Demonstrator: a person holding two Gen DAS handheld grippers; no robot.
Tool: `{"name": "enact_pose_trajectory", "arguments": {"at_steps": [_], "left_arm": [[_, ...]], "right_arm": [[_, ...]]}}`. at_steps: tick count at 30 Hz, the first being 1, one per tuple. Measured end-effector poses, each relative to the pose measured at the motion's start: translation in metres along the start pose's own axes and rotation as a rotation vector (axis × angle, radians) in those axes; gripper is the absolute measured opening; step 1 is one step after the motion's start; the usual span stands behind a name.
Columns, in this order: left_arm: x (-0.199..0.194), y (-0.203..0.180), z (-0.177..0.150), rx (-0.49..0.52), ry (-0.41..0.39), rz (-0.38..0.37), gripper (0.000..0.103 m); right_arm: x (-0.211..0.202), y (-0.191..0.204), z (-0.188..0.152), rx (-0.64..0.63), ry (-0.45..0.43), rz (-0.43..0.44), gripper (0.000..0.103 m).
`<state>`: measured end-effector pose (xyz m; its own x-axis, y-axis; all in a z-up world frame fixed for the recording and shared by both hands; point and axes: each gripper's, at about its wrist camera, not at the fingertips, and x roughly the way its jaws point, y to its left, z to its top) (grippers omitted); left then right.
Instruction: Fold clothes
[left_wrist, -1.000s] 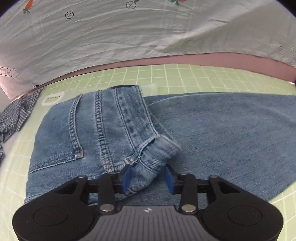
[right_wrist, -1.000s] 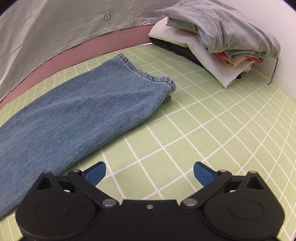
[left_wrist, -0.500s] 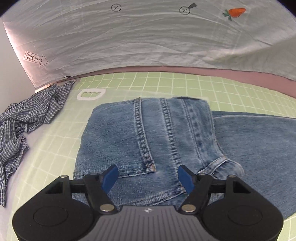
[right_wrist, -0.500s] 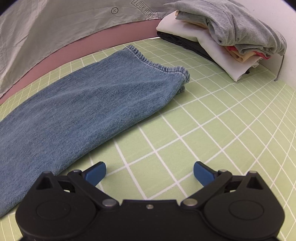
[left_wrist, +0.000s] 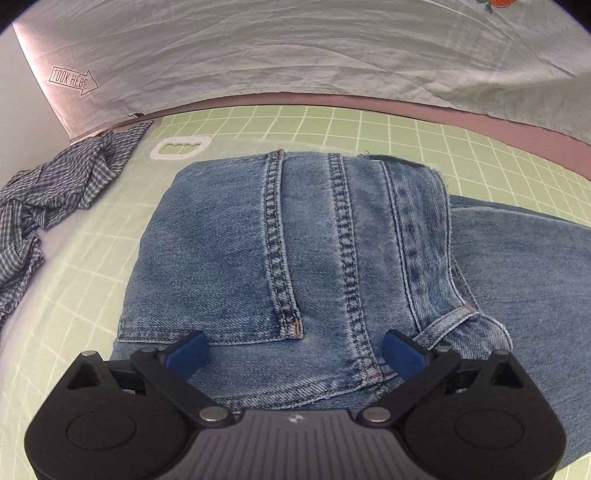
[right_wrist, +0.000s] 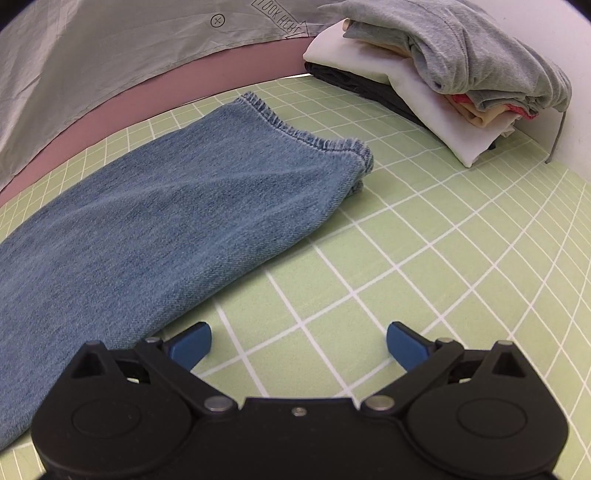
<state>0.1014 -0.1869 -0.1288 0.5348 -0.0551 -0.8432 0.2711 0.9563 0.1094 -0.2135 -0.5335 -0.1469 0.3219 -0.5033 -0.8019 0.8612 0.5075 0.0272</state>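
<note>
Jeans (left_wrist: 295, 251): flat on green mat (right_wrist: 424, 258). Left gripper (left_wrist: 293, 350): jaws just spreading wide above waistband, nothing pinched. Right gripper (right_wrist: 299, 341): spread, empty, lower frame.

Left wrist view: mounted behind the left tongs (left_wrist: 293, 352), angled steeply down, close over the waistband end of the jeans (left_wrist: 280, 251). Right wrist view: behind the right tongs (right_wrist: 298, 345), same downward tilt, facing the leg hem. Both share the jeans (right_wrist: 166, 229), green grid mat (right_wrist: 424, 258) and grey backdrop sheet (left_wrist: 295, 55).
</note>
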Motion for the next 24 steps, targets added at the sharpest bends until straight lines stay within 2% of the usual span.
{"name": "enact_pose_trajectory", "arguments": {"at_steps": [5, 9, 14, 18, 24], "left_arm": [[0.004, 0.000, 0.001, -0.005, 0.017, 0.010, 0.103], [0.004, -0.002, 0.001, -0.008, 0.017, 0.023, 0.103], [0.005, -0.002, 0.003, -0.012, 0.030, 0.032, 0.103], [0.005, -0.002, 0.003, -0.013, 0.033, 0.033, 0.103], [0.006, -0.002, 0.003, -0.014, 0.039, 0.035, 0.103]], "right_arm": [[-0.001, -0.007, 0.014, 0.011, -0.065, -0.034, 0.102], [0.003, -0.009, 0.034, -0.049, -0.134, -0.031, 0.102], [0.024, -0.006, 0.069, -0.120, -0.168, -0.009, 0.102], [0.046, -0.006, 0.091, -0.130, -0.169, -0.015, 0.102], [0.080, -0.011, 0.103, -0.074, -0.107, 0.030, 0.102]]}}
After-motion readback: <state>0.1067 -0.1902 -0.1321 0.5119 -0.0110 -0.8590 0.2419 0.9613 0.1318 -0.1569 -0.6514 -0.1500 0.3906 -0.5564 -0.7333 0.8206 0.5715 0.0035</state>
